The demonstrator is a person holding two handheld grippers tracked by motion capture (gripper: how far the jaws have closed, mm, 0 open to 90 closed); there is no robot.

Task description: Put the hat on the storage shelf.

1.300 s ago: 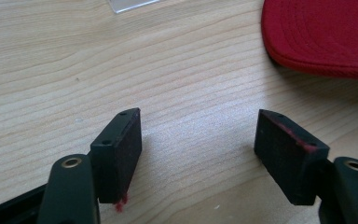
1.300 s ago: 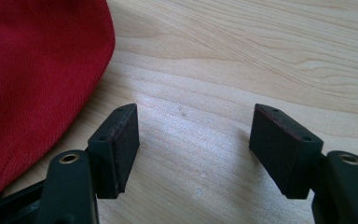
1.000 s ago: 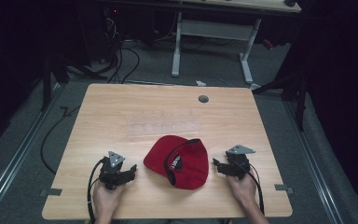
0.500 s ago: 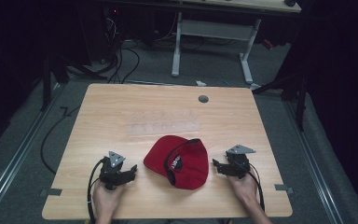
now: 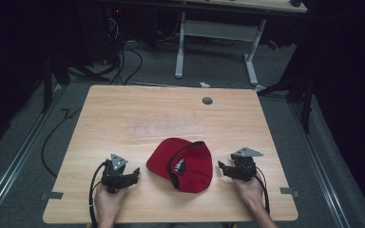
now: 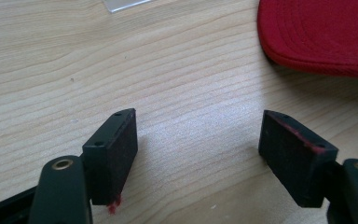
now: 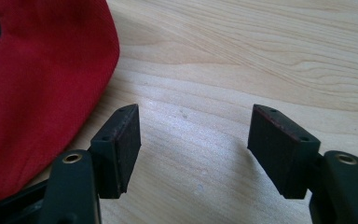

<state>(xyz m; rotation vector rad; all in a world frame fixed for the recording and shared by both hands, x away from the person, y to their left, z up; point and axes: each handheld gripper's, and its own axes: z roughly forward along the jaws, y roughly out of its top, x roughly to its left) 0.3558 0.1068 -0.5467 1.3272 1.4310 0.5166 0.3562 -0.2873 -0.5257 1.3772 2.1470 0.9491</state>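
Observation:
A red cap [image 5: 180,164] lies upside down on the wooden table [image 5: 123,109], near the front edge, with its dark inner band showing. To the left of the cap my left gripper [image 5: 134,175] rests on the table, open and pointing at it. In the left gripper view the jaws [image 6: 200,140] stand wide apart over bare wood, the cap [image 6: 321,32] lying ahead at the upper right. My right gripper [image 5: 221,168] sits on the cap's other side, a short gap away. Its jaws [image 7: 196,135] have just been closing slightly but stay open with nothing between them; the cap [image 7: 37,84] lies at their left.
A clear plastic strip [image 5: 166,128] lies flat mid-table behind the cap, and a grey round grommet [image 5: 207,100] sits near the far edge. Beyond the table stand another desk's white legs [image 5: 180,47], with cables [image 5: 123,57] on the floor.

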